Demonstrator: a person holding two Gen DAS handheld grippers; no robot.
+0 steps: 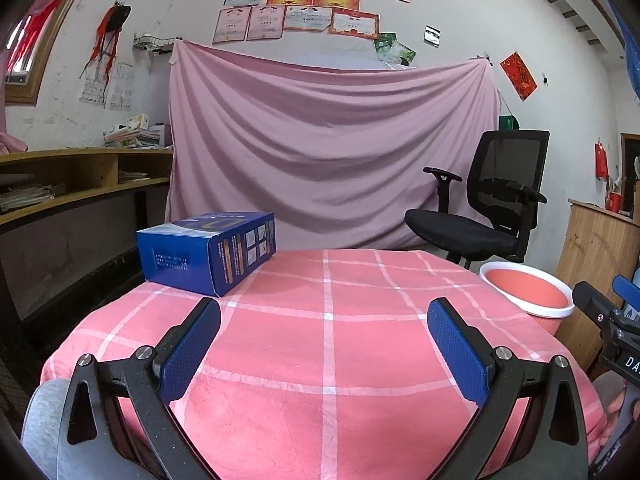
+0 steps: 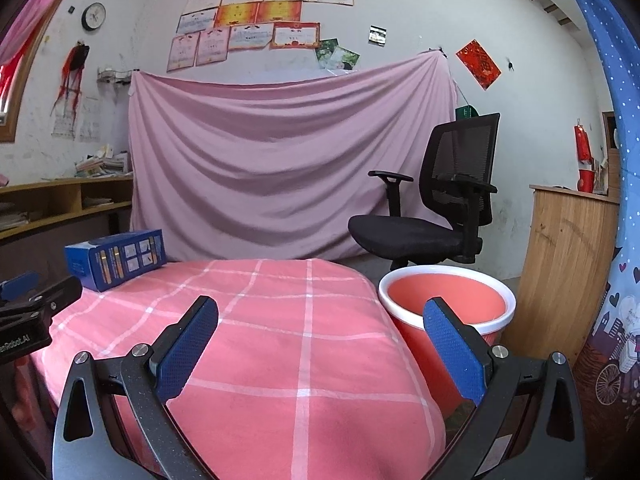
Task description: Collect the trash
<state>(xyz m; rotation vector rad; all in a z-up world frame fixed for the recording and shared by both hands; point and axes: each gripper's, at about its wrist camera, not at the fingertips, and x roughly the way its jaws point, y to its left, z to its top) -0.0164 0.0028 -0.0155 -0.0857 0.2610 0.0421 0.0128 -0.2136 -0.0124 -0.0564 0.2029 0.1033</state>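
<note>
A blue cardboard box (image 1: 210, 250) lies on the far left corner of the pink checked table (image 1: 328, 344); it also shows in the right wrist view (image 2: 116, 260). A pink bin with a white rim (image 1: 528, 290) stands beside the table's right edge, seen closer in the right wrist view (image 2: 448, 304). My left gripper (image 1: 324, 320) is open and empty above the table's near part, the box ahead to its left. My right gripper (image 2: 320, 320) is open and empty over the table's right edge, its right finger in front of the bin.
A black office chair (image 1: 484, 208) stands behind the table and bin. A pink sheet (image 1: 328, 148) hangs on the back wall. Wooden shelves (image 1: 76, 184) run along the left. A wooden cabinet (image 2: 568, 264) stands right of the bin.
</note>
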